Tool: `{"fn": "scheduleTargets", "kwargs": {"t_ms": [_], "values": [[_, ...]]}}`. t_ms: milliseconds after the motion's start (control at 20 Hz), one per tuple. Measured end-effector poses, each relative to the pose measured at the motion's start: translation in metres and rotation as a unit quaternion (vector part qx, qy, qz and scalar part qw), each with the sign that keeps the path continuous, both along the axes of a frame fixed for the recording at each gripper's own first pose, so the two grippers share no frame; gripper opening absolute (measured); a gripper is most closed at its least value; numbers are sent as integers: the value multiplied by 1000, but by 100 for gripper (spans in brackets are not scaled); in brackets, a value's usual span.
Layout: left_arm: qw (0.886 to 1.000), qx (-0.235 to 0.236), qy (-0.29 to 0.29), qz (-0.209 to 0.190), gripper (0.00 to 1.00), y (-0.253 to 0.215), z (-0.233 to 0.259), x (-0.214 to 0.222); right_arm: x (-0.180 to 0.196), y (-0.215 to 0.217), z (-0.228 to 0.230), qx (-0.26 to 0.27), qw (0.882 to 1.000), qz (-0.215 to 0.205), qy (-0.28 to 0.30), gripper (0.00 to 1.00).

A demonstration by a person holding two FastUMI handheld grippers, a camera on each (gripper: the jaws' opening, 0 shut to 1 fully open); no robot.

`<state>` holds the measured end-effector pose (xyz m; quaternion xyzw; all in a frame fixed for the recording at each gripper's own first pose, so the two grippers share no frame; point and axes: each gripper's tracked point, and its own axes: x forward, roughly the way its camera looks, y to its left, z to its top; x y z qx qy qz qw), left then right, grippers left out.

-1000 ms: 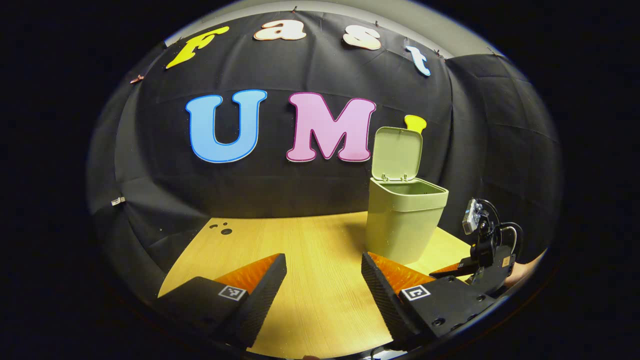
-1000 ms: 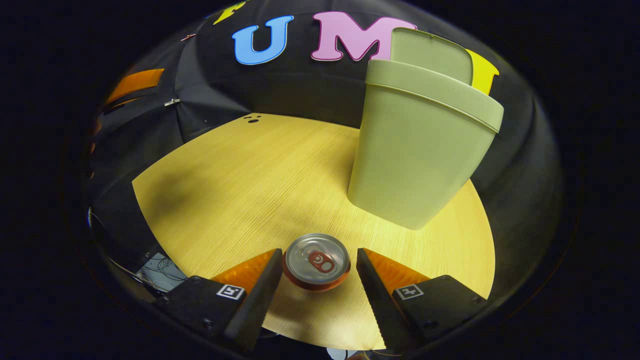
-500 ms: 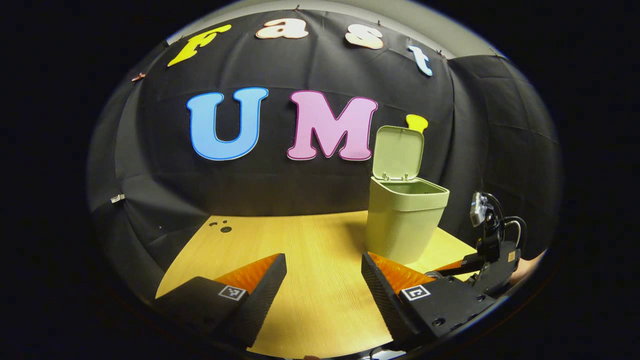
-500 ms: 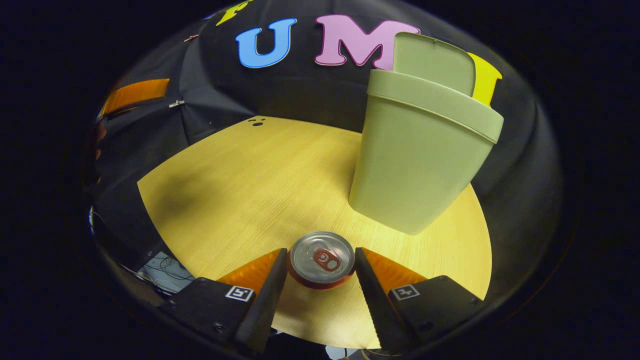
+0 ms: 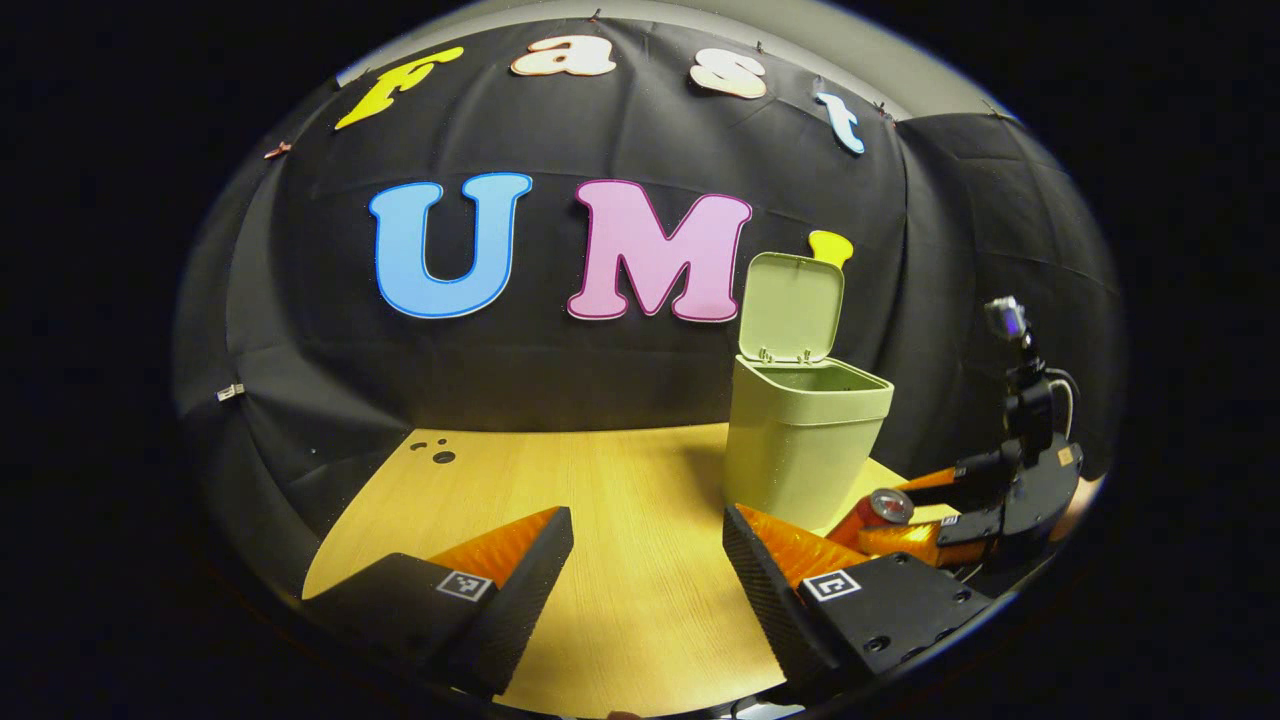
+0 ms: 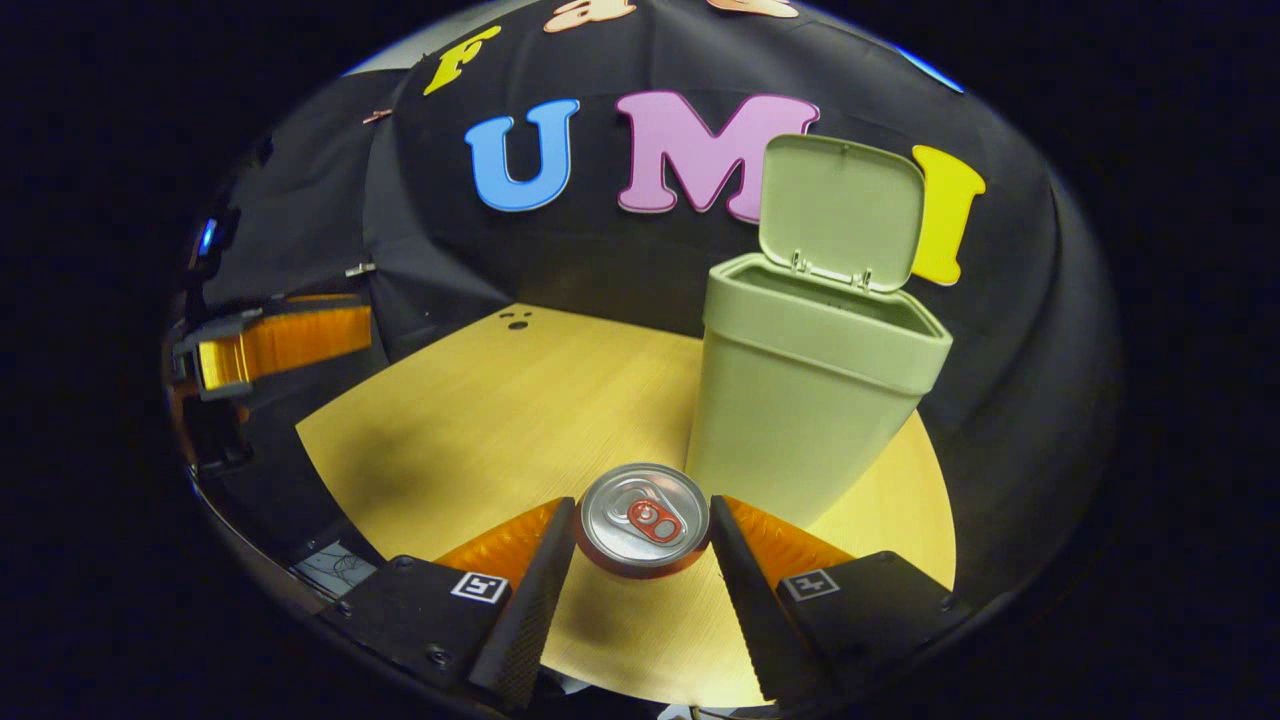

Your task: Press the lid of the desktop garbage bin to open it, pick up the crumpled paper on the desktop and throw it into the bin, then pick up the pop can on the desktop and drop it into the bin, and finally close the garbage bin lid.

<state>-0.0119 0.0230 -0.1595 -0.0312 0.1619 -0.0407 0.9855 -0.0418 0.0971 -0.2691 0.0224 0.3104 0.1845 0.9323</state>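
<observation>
A pale green garbage bin [image 5: 805,440] [image 6: 805,390] stands on the wooden table with its lid [image 5: 793,306] [image 6: 840,210] swung up against the wall. My right gripper [image 6: 642,530] is shut on a pop can [image 6: 643,518], whose silver top with a red tab faces the camera. The can hangs above the table, in front of the bin. In the left gripper view, that gripper [image 5: 925,505] holds the can [image 5: 885,507] to the right of the bin. My left gripper [image 5: 648,560] is open over the table with nothing between its fingers.
The round wooden table [image 5: 600,500] [image 6: 480,400] has small dark holes [image 5: 437,455] near its far left edge. Black cloth walls close in behind the bin. In the right gripper view, the left gripper [image 6: 270,340] shows at the far left.
My right gripper closed on the can and lifted it off the table, tilting up so the bin's open top and lid show. The left gripper stayed almost still.
</observation>
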Motion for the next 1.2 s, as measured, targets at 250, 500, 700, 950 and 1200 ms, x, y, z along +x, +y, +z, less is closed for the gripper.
{"fn": "scheduleTargets", "kwargs": {"t_ms": [250,500,700,950,1200], "values": [[1000,0,-1,-2,96,-5,0,2,34,-16,58,15,998,-19,-59,83],[1000,-3,-2,0,97,-7,2,3,70,-40,109,26,992,-44,-113,83],[1000,-11,-4,2,97,-10,4,5,100,-63,138,26,987,-63,-148,83],[1000,-29,-1,7,97,-15,4,11,137,-104,154,19,980,-101,-172,83],[999,-27,4,24,95,-13,2,17,166,-139,134,-13,980,-126,-155,83]]}}
